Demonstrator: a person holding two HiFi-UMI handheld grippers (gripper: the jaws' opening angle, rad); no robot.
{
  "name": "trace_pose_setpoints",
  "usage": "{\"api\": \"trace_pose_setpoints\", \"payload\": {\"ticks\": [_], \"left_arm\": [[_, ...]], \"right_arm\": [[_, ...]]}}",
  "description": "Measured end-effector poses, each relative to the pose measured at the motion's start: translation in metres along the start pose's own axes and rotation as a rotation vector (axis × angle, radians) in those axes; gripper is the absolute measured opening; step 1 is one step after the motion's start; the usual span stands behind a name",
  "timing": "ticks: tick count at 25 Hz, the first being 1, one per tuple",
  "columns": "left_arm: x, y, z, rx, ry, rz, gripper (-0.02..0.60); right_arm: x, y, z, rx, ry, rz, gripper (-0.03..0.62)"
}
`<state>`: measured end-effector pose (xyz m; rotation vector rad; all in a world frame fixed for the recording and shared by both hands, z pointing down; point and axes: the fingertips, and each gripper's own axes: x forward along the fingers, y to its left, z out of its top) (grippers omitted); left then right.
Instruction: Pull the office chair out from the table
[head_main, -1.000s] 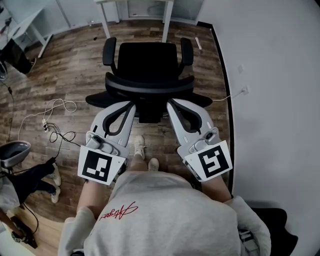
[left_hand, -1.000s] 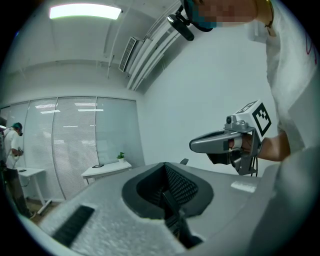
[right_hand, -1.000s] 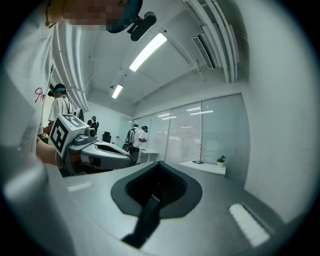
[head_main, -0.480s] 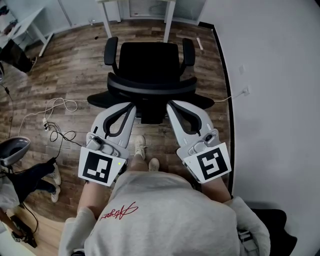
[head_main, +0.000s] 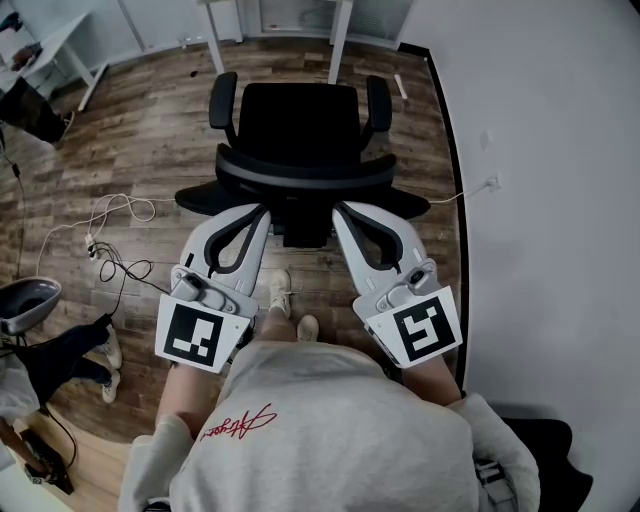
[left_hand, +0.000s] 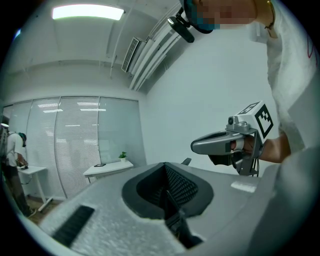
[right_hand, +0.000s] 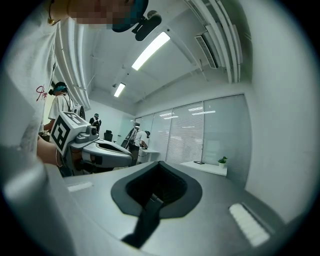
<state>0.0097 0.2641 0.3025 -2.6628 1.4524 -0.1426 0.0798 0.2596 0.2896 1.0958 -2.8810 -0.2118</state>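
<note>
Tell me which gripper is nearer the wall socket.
Right. The right gripper is left of the wall socket; the left gripper lies beyond it, farther left.

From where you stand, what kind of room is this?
Most likely an office or lab workspace: a black office chair on a wood floor, a white desk, and glass partitions with blinds.

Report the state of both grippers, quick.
Left gripper: closed, fingers together, holding nothing.
Right gripper: closed, fingers together, holding nothing.
</note>
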Motion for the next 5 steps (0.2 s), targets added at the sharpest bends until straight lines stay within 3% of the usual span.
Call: {"api": "trace_pose_setpoints", "payload": {"ticks": [5], "left_arm": [[0.0010, -0.0002, 0.0021, -0.009, 0.000, 0.000, -0.003]], "right_arm": [[-0.0003, -0.0009, 0.0063, -0.004, -0.029, 0.004, 0.000]]}}
